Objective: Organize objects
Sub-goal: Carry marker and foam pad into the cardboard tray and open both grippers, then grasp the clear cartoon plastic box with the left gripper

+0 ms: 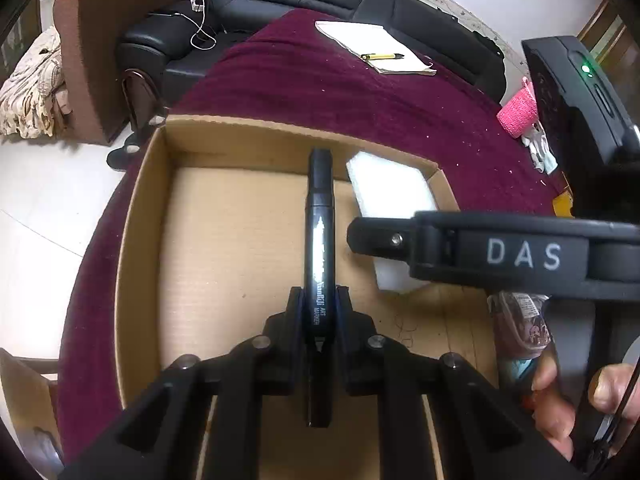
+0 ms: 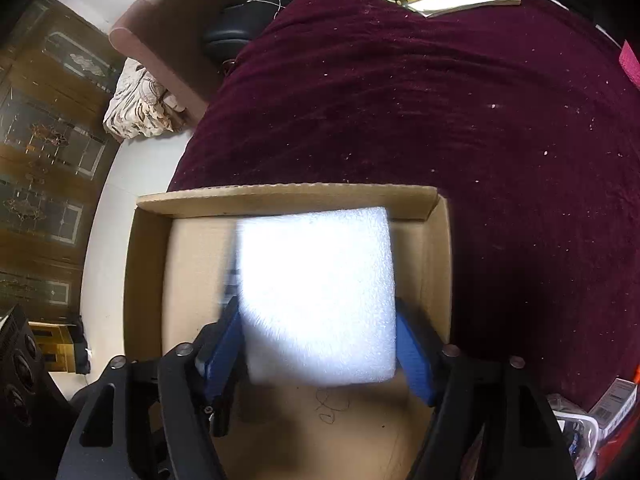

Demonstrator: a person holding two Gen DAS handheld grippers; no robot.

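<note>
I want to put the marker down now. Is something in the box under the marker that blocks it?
Nothing visible does. The left claw holds the black marker over bare cardboard box floor. The white foam block is to its right, between the right claw's pads.

Bright daylight; foam block [image 2: 316, 296] overexposed, blurred; fisheye-warped edges.

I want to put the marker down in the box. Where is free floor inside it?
The cardboard box floor is bare between its left wall and the black marker. The right side is crowded: the white foam block fills it, near the far wall.
</note>
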